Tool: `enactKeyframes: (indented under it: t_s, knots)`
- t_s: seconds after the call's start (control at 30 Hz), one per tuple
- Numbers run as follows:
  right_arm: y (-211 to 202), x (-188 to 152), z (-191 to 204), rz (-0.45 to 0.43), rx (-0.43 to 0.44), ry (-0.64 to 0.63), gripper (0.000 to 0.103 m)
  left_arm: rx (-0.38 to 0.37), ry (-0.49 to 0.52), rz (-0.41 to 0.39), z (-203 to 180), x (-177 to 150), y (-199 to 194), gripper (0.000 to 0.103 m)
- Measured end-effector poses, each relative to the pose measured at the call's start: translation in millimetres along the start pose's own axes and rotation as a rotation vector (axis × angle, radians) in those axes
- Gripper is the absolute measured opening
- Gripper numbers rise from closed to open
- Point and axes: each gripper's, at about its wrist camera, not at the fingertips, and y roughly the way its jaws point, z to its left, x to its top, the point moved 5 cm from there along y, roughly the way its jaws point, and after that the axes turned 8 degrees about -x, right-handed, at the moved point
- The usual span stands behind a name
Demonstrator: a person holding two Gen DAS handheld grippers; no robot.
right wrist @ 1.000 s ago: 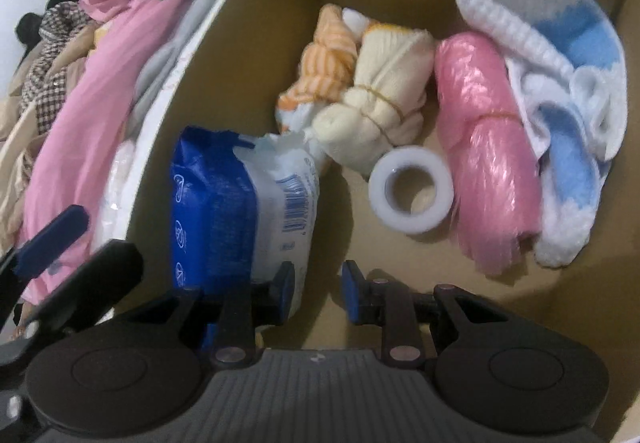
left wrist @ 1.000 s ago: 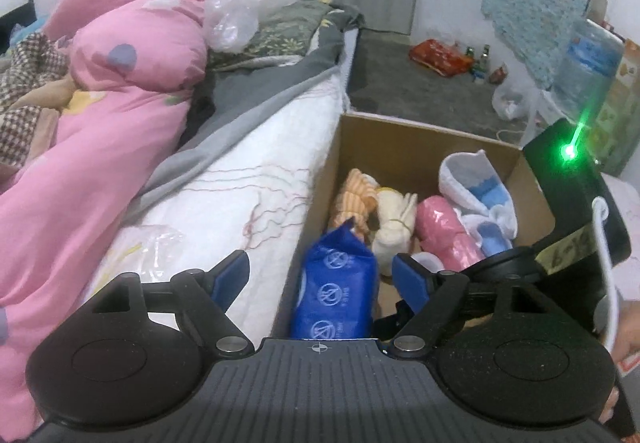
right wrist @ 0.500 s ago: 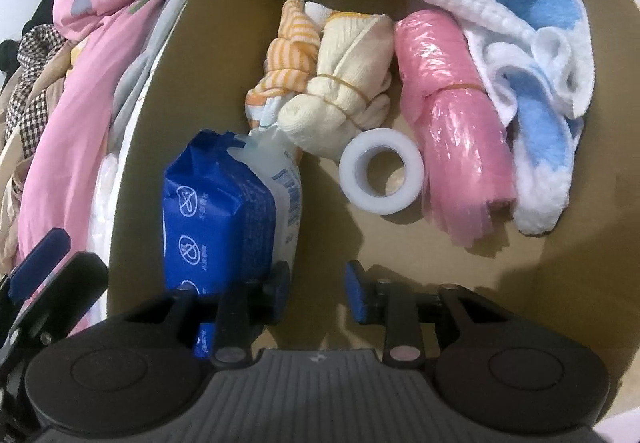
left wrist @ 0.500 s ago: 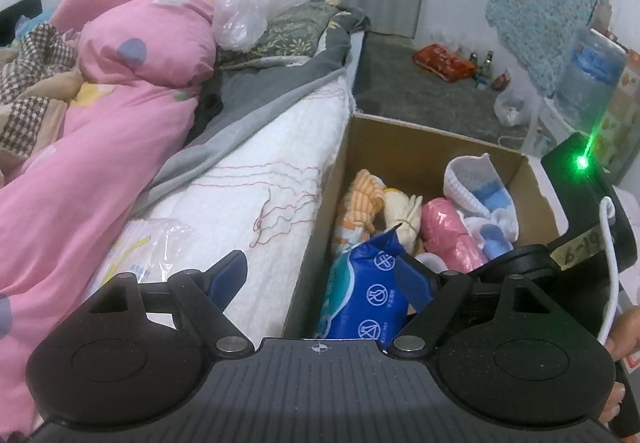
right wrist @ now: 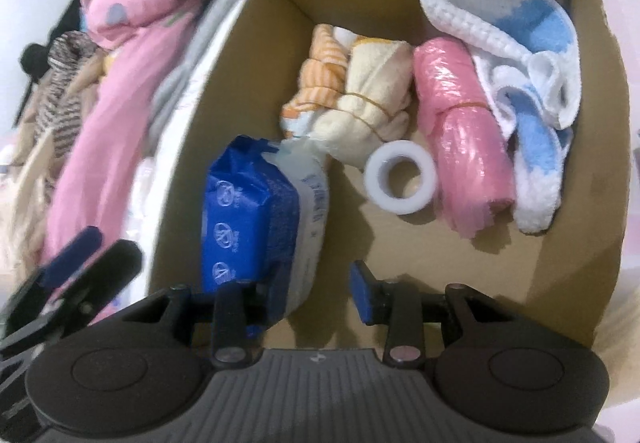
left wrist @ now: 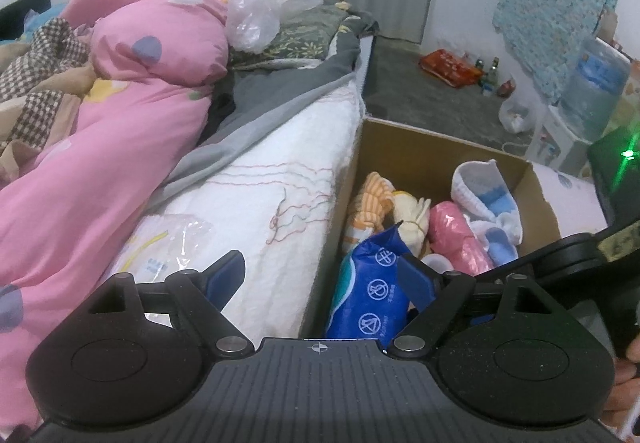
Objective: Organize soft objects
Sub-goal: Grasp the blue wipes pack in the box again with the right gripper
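Right gripper (right wrist: 316, 283), its jaws just opening and clear of the blue pack (right wrist: 260, 211) standing against the box's (right wrist: 592, 203) left wall, should lift straight out; left gripper (left wrist: 320, 275) spread, empty, over the bed (left wrist: 280, 179) edge.

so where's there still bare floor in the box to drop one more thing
Bare cardboard shows in the near half of the box, between the blue wipes pack and the right wall, in front of the tape roll. The far end is crowded: cloth bundle, pink roll, knitted cloth.
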Motion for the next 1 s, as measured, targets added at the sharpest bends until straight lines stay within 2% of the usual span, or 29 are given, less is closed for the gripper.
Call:
enactKeyframes:
  t_s: [0.07, 0.13, 0.3, 0.57, 0.6, 0.67, 0.7, 0.8, 1.0]
  knots:
    - [-3, 0, 2, -0.009, 0.037, -0.001, 0.03, 0.001, -0.006, 0.002, 3, -1, 0, 0.084]
    - [-3, 1, 4, -0.018, 0.035, -0.003, 0.033, 0.006, -0.016, 0.009, 5, -2, 1, 0.084]
    - [3, 4, 17, -0.03, 0.039, -0.031, 0.033, 0.003, -0.022, 0.013, 7, -2, 2, 0.084]
    - [5, 7, 18, -0.003, 0.08, -0.026, 0.033, 0.001, -0.031, 0.012, 11, 0, 2, 0.084]
    - [2, 7, 18, -0.004, 0.094, -0.027, 0.034, 0.001, -0.03, 0.013, 12, 1, 3, 0.084]
    - [-3, 6, 23, -0.018, 0.11, -0.048, 0.043, 0.002, -0.03, 0.011, 13, 1, 2, 0.084]
    - [-5, 5, 26, -0.033, 0.106, -0.061, 0.047, 0.002, -0.032, 0.01, 13, 1, 2, 0.084]
    - [-2, 7, 35, -0.054, 0.064, -0.09, 0.05, 0.012, -0.04, 0.007, 17, 2, 2, 0.084]
    - [11, 8, 41, -0.043, 0.046, -0.097, 0.05, 0.009, -0.072, 0.008, 28, 2, 0, 0.084]
